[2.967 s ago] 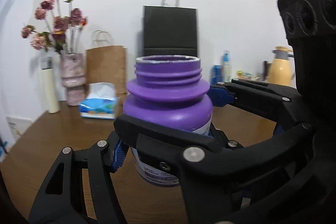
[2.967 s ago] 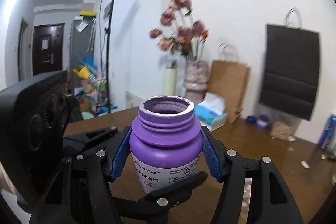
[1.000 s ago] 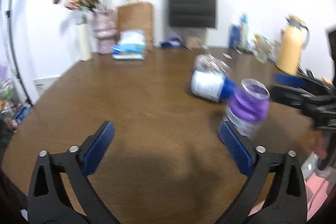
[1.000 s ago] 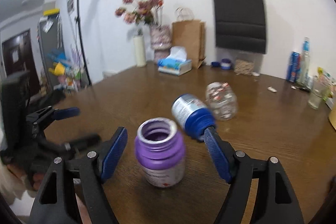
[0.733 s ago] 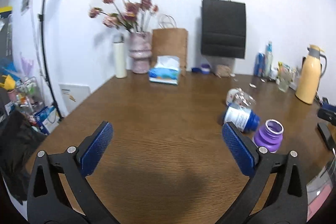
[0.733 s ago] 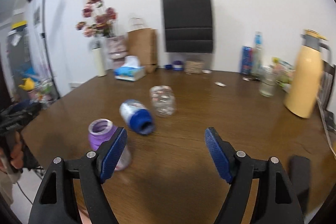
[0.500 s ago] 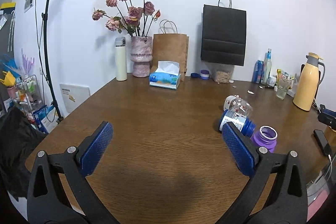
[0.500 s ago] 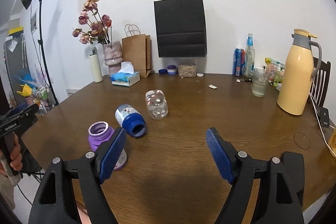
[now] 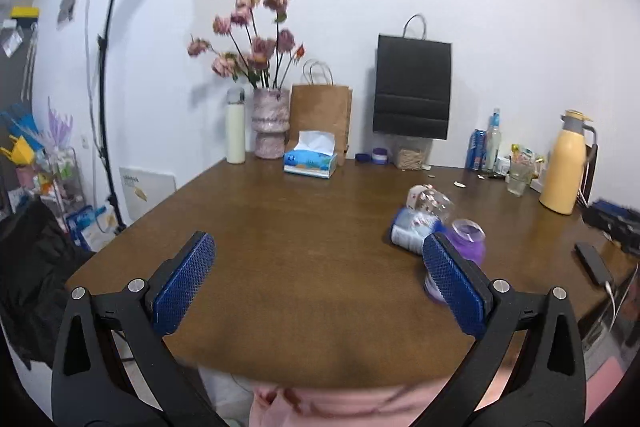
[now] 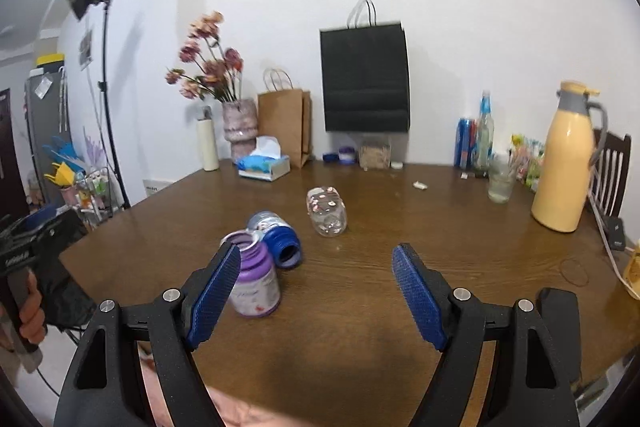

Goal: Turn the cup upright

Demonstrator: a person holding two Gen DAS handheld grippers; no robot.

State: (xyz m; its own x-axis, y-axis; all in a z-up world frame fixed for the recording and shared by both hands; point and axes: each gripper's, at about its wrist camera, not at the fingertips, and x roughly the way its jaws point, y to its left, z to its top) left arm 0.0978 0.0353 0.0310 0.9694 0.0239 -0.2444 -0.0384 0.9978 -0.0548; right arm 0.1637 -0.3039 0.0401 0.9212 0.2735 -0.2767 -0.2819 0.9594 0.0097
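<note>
A purple open-mouthed bottle [image 10: 256,279] stands upright on the brown table [image 10: 360,327]; it also shows in the left wrist view [image 9: 468,245], partly behind my right finger pad. A blue bottle [image 10: 276,233] lies on its side just behind it, also in the left wrist view [image 9: 412,231]. A clear jar [image 10: 326,211] lies on its side farther back, and shows in the left wrist view too [image 9: 430,201]. My left gripper [image 9: 316,287] is open and empty over the table's near edge. My right gripper [image 10: 318,291] is open and empty, pulled back from the bottles.
At the back stand a flower vase [image 9: 270,123], a white flask [image 9: 236,131], a tissue box [image 9: 310,159], a brown bag [image 9: 320,115] and a black bag [image 9: 412,91]. A yellow jug [image 10: 564,163], a glass [image 10: 500,179] and cans [image 10: 466,143] stand right. A phone [image 9: 594,263] lies right.
Three seconds ago both grippers were shut on the purple bottle. They let go, it stands on the table, and both grippers have pulled back toward the near edge.
</note>
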